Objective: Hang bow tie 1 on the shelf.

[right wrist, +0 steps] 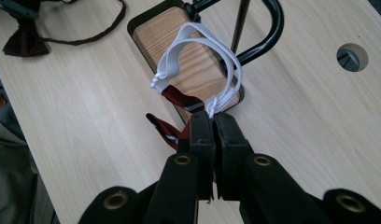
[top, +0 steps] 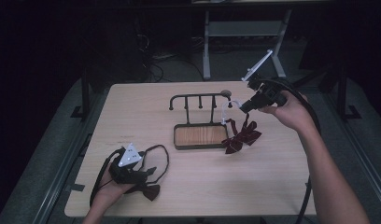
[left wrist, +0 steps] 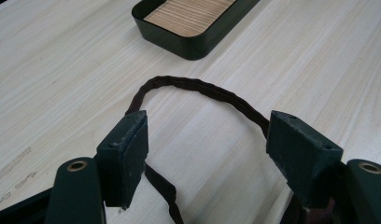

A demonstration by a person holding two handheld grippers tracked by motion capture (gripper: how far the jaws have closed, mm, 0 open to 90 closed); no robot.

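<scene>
Item one: a dark red bow tie point(top: 240, 137) on a white elastic loop point(right wrist: 198, 56). We hold it in the right claw point(right wrist: 212, 122), whose jaws are together, clamped on the loop's knotted end. In the high view the bow hangs just below that claw, its lower wing touching the bench beside the right end of the tray point(top: 200, 145), and the loop reaches toward the right end of the black hook rack point(top: 198, 100) rising behind the tray. We judge the piece light, soft and limp: the fabric will sag and swing, while the elastic stretches and may slip. The loop is the best place to grip.

Item two: a darker bow tie point(top: 149, 190) with a thin brown strap point(left wrist: 202, 88), near the bench's front-left corner. Our left claw point(left wrist: 207, 154) stands with its jaws apart, low over the bench, with the strap arching on the wood between and beyond the pads, which do not press it. We judge it equally floppy, best taken by the strap.
</scene>
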